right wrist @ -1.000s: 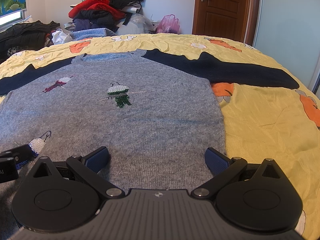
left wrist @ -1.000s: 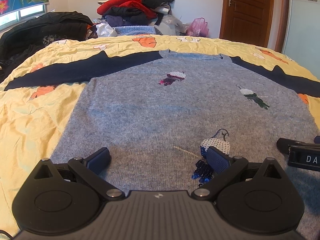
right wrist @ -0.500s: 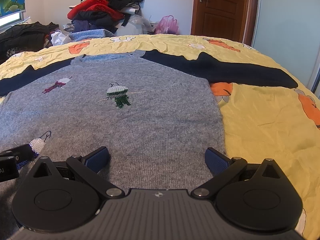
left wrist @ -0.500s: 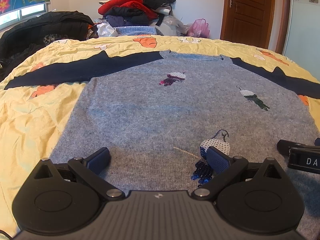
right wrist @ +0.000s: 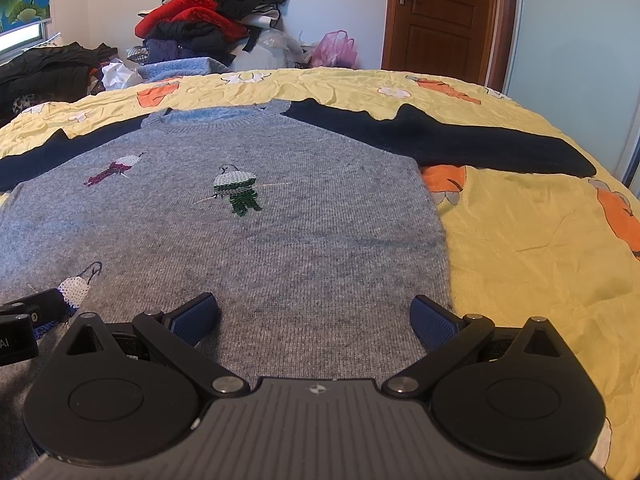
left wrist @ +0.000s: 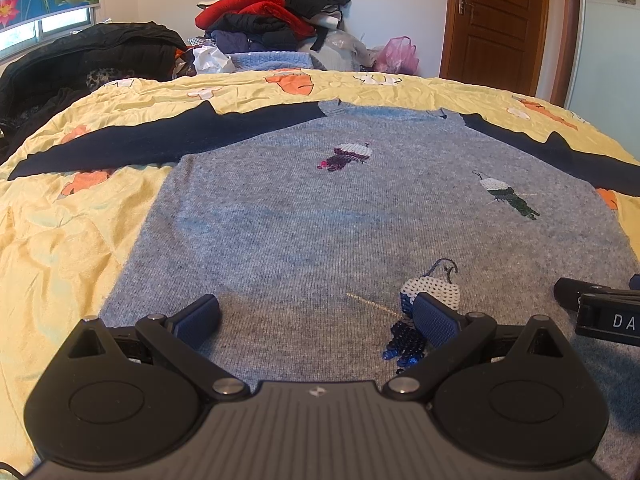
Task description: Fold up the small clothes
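A grey knit sweater (left wrist: 320,216) (right wrist: 288,236) with navy sleeves and small sequin figures lies flat, front up, on a yellow bedspread (left wrist: 60,248) (right wrist: 540,240). Its sleeves spread out to both sides. My left gripper (left wrist: 316,318) hovers open just above the sweater's lower left part, nothing between its blue pads. My right gripper (right wrist: 314,316) is open over the lower right part, its right pad near the sweater's side edge. Each gripper's black body shows at the edge of the other view. The sweater's hem is hidden below the grippers.
A heap of red, black and blue clothes (left wrist: 276,20) (right wrist: 208,28) rises beyond the bed's far edge. Dark garments (left wrist: 80,60) lie at the far left. A pink bag (left wrist: 396,54) sits by a brown door (left wrist: 496,20). Bare bedspread flanks the sweater.
Both grippers have edged slightly forward over the sweater. Their jaws stay open and the sweater has not moved.
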